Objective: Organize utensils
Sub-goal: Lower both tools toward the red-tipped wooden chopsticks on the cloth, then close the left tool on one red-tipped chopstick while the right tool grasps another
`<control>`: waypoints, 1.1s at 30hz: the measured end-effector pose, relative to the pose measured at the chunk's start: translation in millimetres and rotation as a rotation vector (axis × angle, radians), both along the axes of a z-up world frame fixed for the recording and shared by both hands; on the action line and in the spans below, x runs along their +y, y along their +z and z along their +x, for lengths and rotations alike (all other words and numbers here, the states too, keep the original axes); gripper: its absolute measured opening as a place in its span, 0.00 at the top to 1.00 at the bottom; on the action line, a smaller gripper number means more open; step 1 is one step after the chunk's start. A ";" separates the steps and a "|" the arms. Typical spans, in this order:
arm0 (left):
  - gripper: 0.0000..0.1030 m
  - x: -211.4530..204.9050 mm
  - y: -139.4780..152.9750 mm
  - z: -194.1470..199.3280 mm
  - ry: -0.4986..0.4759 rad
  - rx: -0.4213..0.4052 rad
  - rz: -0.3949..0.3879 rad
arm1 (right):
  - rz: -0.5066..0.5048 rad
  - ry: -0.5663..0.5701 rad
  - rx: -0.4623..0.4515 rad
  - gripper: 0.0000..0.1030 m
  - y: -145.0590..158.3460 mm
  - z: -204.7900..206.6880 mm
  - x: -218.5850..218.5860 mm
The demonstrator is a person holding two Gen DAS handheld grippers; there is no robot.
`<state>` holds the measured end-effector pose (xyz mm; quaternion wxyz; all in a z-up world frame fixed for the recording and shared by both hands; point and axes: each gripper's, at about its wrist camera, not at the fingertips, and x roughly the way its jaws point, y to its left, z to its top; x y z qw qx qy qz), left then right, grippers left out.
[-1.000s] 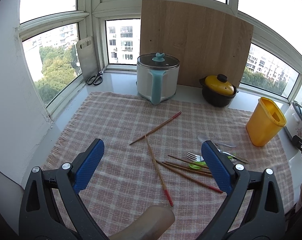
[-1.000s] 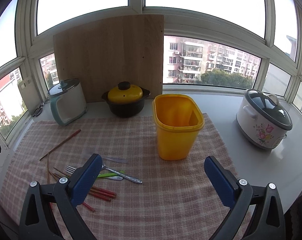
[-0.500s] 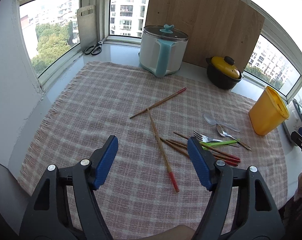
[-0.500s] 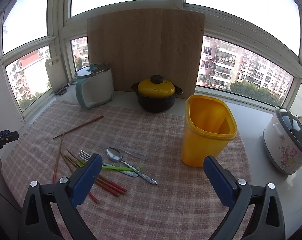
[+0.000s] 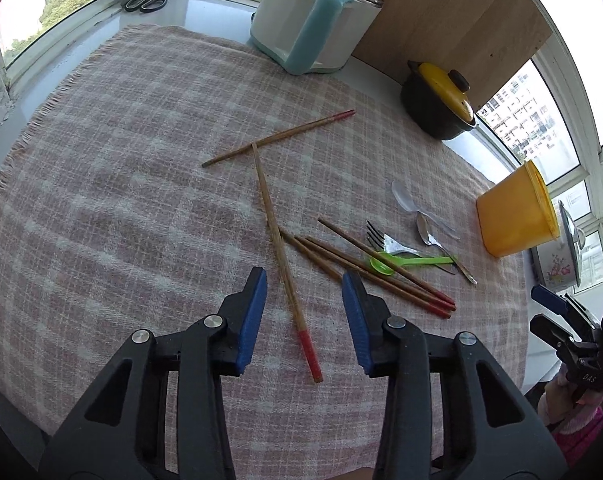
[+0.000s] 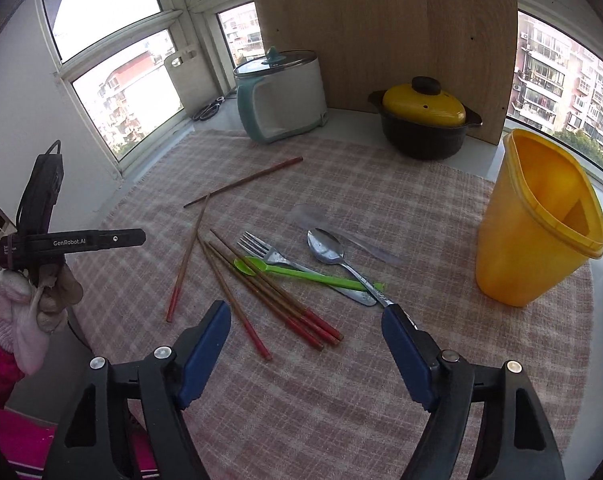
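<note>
Chopsticks (image 6: pixel 261 284), a fork (image 6: pixel 261 249), spoons (image 6: pixel 326 246) and a green scoop (image 6: pixel 297 271) lay scattered on the checked cloth (image 5: pixel 121 184). The left gripper (image 5: pixel 303 314) hung over one chopstick (image 5: pixel 279 240), its jaws closing but not yet touching it. Further right, the right gripper (image 6: pixel 307 354) was also closing, nothing between its jaws. A yellow bin (image 6: pixel 537 220) stood at far right.

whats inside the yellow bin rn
Nothing shows inside the yellow bin: the right wrist view shows only bare inner walls. Its bottom is hidden by the near wall, so something lying flat there cannot be ruled out.
</note>
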<state>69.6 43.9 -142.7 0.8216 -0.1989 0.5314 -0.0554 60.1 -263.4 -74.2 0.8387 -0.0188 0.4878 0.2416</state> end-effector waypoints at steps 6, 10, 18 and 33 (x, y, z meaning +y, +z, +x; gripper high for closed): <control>0.71 5.6 -29.7 27.3 0.013 0.072 0.019 | 0.004 0.047 0.063 0.41 -16.5 4.1 15.8; 0.74 3.2 -43.1 37.4 0.001 0.107 0.016 | 0.022 0.085 0.108 0.53 -23.6 6.9 25.4; 0.79 -13.4 -61.5 37.5 -0.043 0.157 0.053 | 0.007 0.163 0.182 0.60 -43.5 17.7 50.9; 0.90 2.4 -64.8 33.6 -0.042 0.147 0.033 | -0.111 0.357 0.295 0.73 -84.5 42.1 116.0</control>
